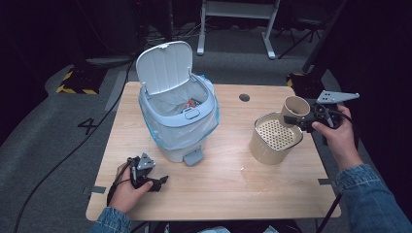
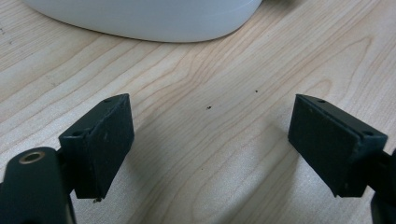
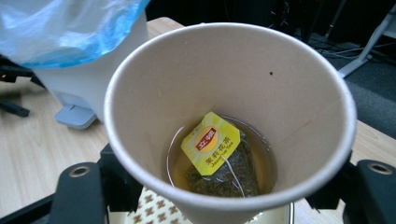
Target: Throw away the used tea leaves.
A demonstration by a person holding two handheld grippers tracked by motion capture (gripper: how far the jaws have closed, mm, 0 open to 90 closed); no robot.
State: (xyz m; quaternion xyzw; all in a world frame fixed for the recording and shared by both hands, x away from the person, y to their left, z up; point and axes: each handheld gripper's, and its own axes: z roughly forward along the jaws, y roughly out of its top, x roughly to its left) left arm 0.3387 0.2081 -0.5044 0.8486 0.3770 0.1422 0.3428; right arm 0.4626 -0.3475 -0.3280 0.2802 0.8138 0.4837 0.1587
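Pinching paper cup [image 1: 295, 108] w/ right gripper [image 1: 302, 119], tilted at approx 3 o'clock of bench [image 1: 218, 189], just over strainer bucket [image 1: 273, 138]. Carrying tea bag [image 3: 219, 163] w/ yellow tag [image 3: 211, 143] in liquid at cup bottom. Resting left gripper [image 1: 158, 182] at 7 o'clock, spread wide, near bin [image 1: 177, 104] w/ lid up.

Table [image 1: 228, 179]: pedal bin [image 1: 177, 116] on its left half, lid raised at the back, liner bag [image 1: 204, 124] draped over the rim. Strainer bucket [image 1: 274, 138] on the right half, well apart from the bin. Paper cup [image 1: 295, 108] tilted above the bucket's far right rim, in the right gripper [image 1: 311, 119]; tea bag [image 3: 219, 158] lying in the cup. Left gripper [image 1: 145, 177] resting on the table near the front left edge, before the bin.
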